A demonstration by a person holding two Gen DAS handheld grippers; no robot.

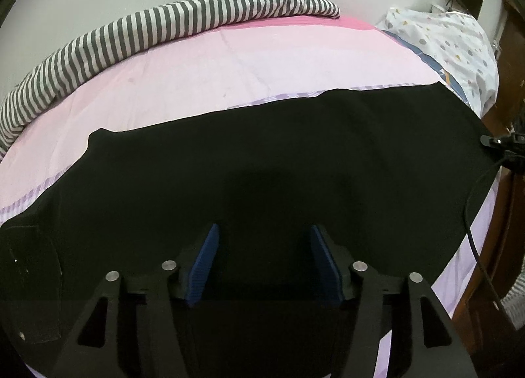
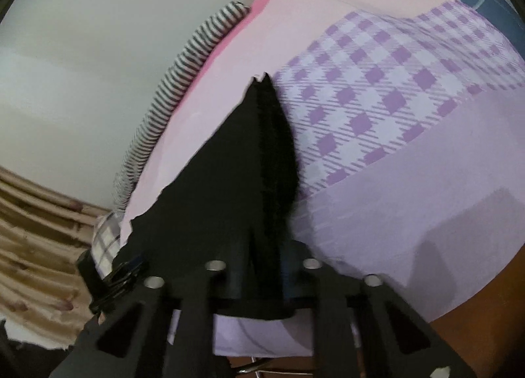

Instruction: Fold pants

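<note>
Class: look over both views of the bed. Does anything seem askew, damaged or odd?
Nothing looks damaged or spilled. The black pants lie flat on the bed; one end is bunched and lifted in the right gripper. The striped blanket is crumpled along the wall.

Left gripper (image 1: 264,263): matte black frame with triangular cut-outs, four round silver pivot pins, and fingers (image 1: 205,266) faced with ribbed blue pads. Right gripper (image 2: 259,266): the same black linkage and silver pins; a thin black cable (image 1: 475,240) trails from it.
</note>
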